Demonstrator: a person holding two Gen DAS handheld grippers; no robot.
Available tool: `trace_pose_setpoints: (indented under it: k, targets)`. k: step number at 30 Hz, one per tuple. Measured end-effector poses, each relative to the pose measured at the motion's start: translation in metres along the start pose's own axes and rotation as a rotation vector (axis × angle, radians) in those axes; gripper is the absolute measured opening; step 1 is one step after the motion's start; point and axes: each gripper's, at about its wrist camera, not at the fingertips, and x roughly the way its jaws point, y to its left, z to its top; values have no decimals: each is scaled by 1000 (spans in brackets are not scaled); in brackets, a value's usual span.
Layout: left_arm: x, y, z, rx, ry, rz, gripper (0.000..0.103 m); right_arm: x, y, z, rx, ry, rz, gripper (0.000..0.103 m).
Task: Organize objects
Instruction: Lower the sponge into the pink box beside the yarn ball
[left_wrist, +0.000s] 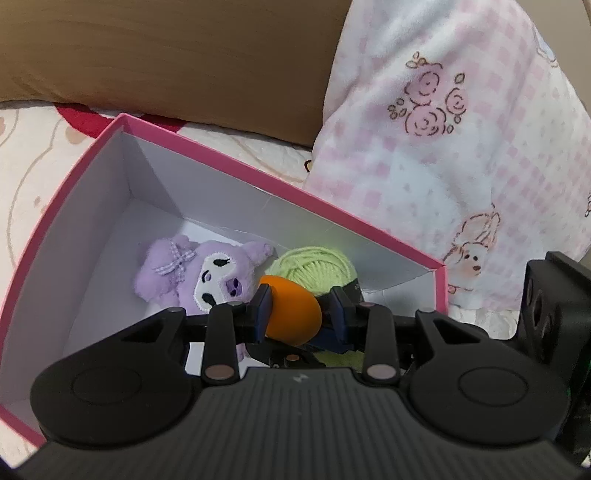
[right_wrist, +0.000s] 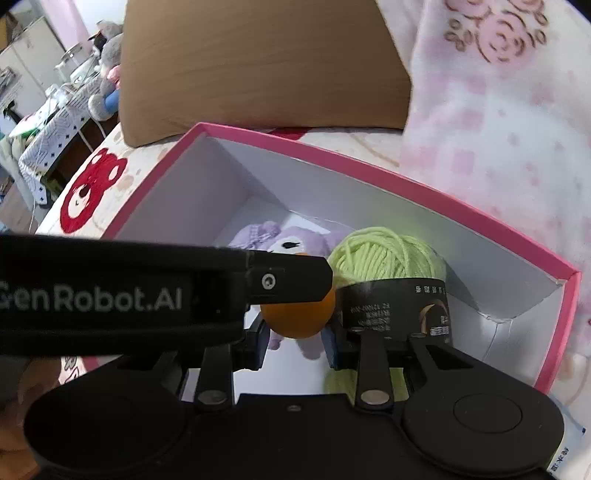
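A pink-rimmed box (left_wrist: 236, 173) with white inside walls lies on the bed. In it are a purple plush toy (left_wrist: 192, 273) and a ball of light green yarn (left_wrist: 317, 266) with a dark label. My left gripper (left_wrist: 299, 310) is shut on an orange egg-shaped object (left_wrist: 291, 314) and holds it over the box. In the right wrist view the same box (right_wrist: 369, 162), plush (right_wrist: 295, 240), yarn (right_wrist: 388, 254) and orange object (right_wrist: 299, 314) show. My right gripper (right_wrist: 295, 343) is open around the orange object; the left gripper's black body crosses in front, so whether the pads touch it is unclear.
A brown wooden headboard (left_wrist: 184, 55) stands behind the box. A pink-and-white checked blanket (left_wrist: 461, 147) is bunched to the right. The bedsheet has a red bear print (right_wrist: 88, 192). Cluttered furniture (right_wrist: 55, 103) stands beyond the bed at far left.
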Motion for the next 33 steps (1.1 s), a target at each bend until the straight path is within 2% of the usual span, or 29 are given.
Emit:
trace_pose_setpoints:
  k: [6, 11, 18, 22, 27, 30, 33]
  targets:
    - [10, 7, 0, 13, -1, 30, 32, 4, -1, 7, -1, 23, 19, 39]
    - [15, 18, -5, -22, 10, 18, 32, 8, -1, 7, 12, 19, 5, 36]
    - [18, 22, -12, -35, -2, 40, 32, 17, 17, 3, -72, 23, -88, 36]
    - [13, 15, -15, 16, 14, 59, 31, 19, 18, 5, -77, 25, -93, 35]
    - [21, 22, -15, -29, 32, 46, 27, 19, 22, 1, -112, 36, -127, 37]
    - [24, 23, -17, -46, 37, 41, 27, 10, 18, -2, -102, 28, -118, 37]
    - [30, 23, -21, -64, 65, 36, 26, 2, 8, -7, -73, 26, -91, 33]
